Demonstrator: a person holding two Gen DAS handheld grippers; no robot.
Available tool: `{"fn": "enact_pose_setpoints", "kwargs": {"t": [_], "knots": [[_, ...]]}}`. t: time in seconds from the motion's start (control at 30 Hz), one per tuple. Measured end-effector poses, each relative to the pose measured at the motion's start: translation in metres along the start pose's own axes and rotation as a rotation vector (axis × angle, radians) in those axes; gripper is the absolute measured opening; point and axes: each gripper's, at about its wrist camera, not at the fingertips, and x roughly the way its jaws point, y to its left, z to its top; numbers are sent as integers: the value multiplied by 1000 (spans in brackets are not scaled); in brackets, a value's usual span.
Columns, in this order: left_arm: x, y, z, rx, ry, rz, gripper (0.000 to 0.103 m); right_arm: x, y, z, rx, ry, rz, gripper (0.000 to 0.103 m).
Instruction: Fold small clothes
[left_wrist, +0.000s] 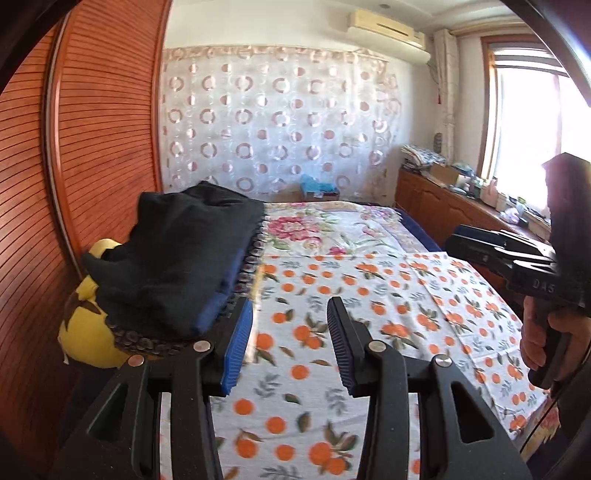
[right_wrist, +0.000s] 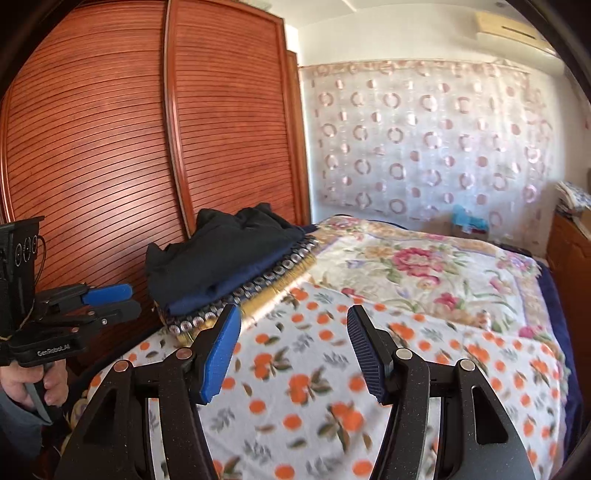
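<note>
While both my left gripper and right gripper hang with jaws spread and empty over the orange-print sheet, the dark folded clothes lie stacked by the wardrobe, so I judge a low, level approach best.

A tall wardrobe with reddish slatted wooden doors fills the left side of the bedroom. The bed carries a floral blanket, with an orange-printed sheet spread over the near part. Behind it hangs a sheer white curtain patterned with pink rings. An air conditioner sits high on the wall. Bright daylight pours through a window above a cluttered low wooden cabinet.
</note>
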Motion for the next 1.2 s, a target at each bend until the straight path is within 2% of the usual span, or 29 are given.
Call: {"fn": "enact_pose_setpoints", "kwargs": {"t": [0.17, 0.23, 0.37, 0.53, 0.67, 0.83, 1.03, 1.2], "knots": [[-3, -25, -2, 20, -1, -54, 43, -43, 0, -17, 27, -17, -87, 62], [-4, -35, -3, 37, -2, -56, 43, -64, 1, -24, 51, -31, -133, 67], [-7, -53, -4, 64, -3, -28, 43, -96, 6, -34, 99, -59, -187, 75], [-19, -68, -6, 59, -30, -6, 43, -136, 8, -43, 136, -73, -272, 79], [-25, -78, -8, 76, -44, 44, 43, -161, 16, -46, 142, -91, -325, 81], [-28, -84, -8, 70, -34, 20, 43, -173, 33, -47, 144, -110, -375, 82], [-31, -89, -7, 70, -38, 14, 43, -169, 49, -52, 152, -110, -379, 82], [-36, -92, -6, 62, -43, 13, 43, -163, 44, -55, 163, -109, -378, 82]]}}
